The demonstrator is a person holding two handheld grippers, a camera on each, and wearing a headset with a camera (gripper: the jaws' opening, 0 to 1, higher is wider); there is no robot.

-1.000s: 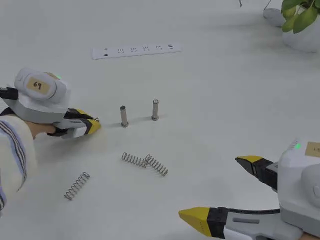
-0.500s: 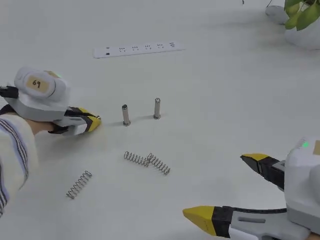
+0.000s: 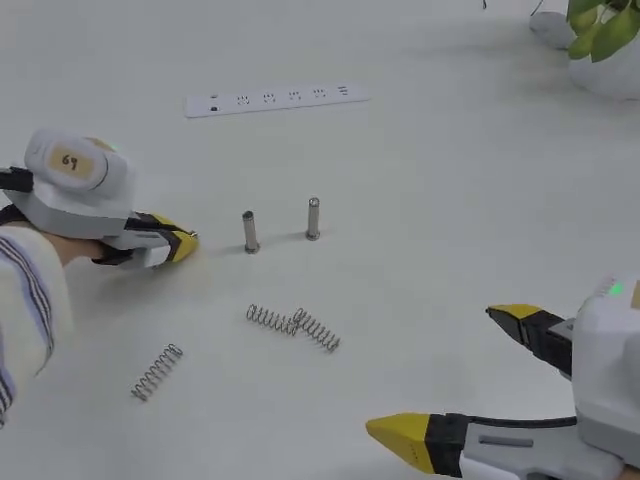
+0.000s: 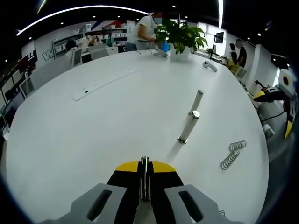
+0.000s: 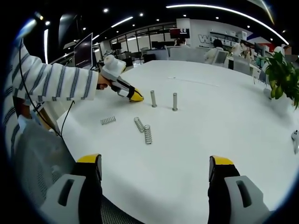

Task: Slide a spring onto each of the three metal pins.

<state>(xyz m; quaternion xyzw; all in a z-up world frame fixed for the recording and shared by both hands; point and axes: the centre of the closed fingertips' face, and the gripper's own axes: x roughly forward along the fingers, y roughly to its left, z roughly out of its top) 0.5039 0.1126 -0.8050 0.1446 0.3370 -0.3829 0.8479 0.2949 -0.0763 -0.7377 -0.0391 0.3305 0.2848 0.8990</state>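
- The right gripper (image 3: 450, 374) has drawn back a little to the right, away from the springs. The left gripper (image 3: 188, 242) has stayed where it was, and the pins and springs on the table (image 3: 450, 180) lie as before.
- The left gripper is clamped on a held pin (image 4: 145, 179), which sits between its yellow tips and runs along the jaws.
- In the head view it lies low over the table, just left of the standing pins and pointing at them, apart from both.
- The right gripper's jaws stand wide apart with nothing between them. It is at the near right of the table, well apart from pins and springs.
- Two pins stand upright near each other at mid-table: the left pin (image 3: 250, 231) and the right pin (image 3: 313, 218), both bare.
- The middle spring (image 3: 270, 319) and right spring (image 3: 318, 330) lie flat in front of the pins, their ends meeting.
- The left spring (image 3: 156, 372) lies alone, further left and nearer the person, apart from the other two.
- A power strip (image 3: 275, 99) lies at the far side, and a plant (image 3: 600, 30) stands at the far right corner.
- A striped sleeve (image 3: 25, 300) shows behind the left gripper.
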